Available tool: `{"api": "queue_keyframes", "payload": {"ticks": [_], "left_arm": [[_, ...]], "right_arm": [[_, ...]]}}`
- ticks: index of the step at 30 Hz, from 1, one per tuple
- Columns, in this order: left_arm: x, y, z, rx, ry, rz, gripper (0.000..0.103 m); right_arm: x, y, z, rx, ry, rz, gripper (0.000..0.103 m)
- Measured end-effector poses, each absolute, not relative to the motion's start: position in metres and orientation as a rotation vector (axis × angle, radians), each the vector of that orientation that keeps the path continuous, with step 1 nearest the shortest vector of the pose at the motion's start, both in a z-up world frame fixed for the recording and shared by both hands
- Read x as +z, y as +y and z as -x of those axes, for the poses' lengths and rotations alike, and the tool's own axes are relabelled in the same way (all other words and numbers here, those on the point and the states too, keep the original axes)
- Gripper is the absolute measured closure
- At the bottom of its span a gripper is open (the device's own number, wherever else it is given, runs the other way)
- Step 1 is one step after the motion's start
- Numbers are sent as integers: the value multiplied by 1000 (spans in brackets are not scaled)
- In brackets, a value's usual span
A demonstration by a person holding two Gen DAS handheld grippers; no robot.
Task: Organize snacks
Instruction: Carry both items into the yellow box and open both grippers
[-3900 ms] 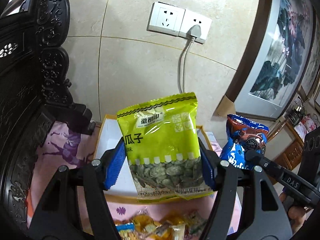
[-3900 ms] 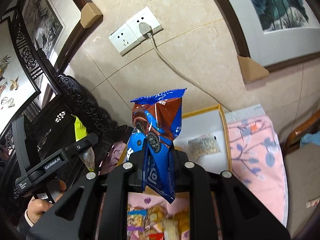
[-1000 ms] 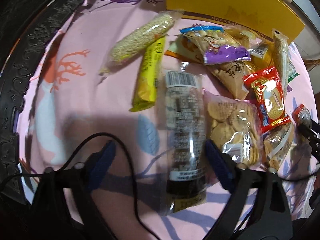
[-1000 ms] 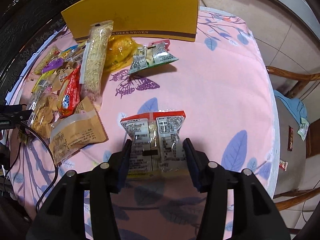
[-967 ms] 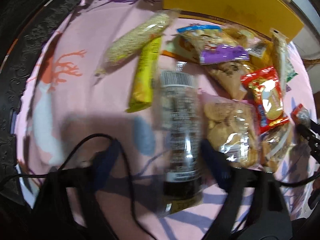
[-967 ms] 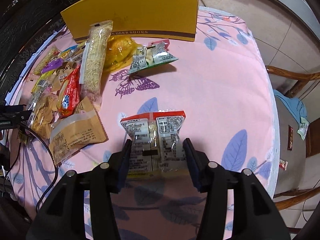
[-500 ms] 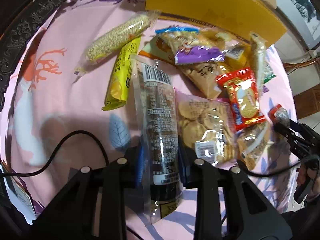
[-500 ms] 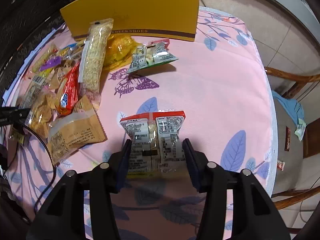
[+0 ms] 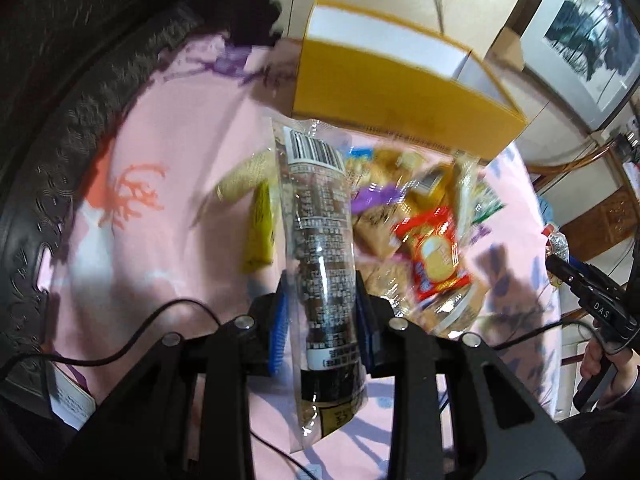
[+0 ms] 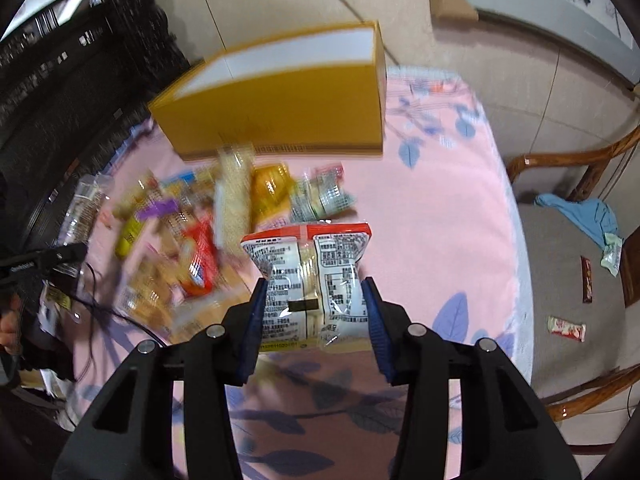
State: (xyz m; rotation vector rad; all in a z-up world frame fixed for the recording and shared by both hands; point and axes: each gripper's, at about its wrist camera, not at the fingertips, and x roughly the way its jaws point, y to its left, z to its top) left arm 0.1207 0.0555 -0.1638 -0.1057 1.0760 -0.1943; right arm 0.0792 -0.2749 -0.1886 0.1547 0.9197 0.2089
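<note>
Yellow box [image 9: 394,98] open at the table's far edge; both grippers loaded.
Against half a second ago, both packets are now lifted clear of the pink cloth [image 10: 432,224] in front of the box: left gripper [image 9: 322,326] clamped on the long clear packet [image 9: 320,240], right gripper [image 10: 314,318] clamped on the white packet [image 10: 310,276]. Judged next: transfer into the box; loose snack pile [image 10: 192,236] remains before it.

Black left gripper [image 9: 320,320] frames; blue jaws (silver screws).

Both wrist views face the yellow box [image 9: 404,96] (close, from above).
</note>
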Motion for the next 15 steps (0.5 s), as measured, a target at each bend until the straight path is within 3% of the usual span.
{"api": "queue_keyframes", "payload": {"ticks": [15], "left_arm": [[-69,14,-160,-319,829,117,74]], "right_arm": [[-96,-272,-111,236,668,-167,56]]}}
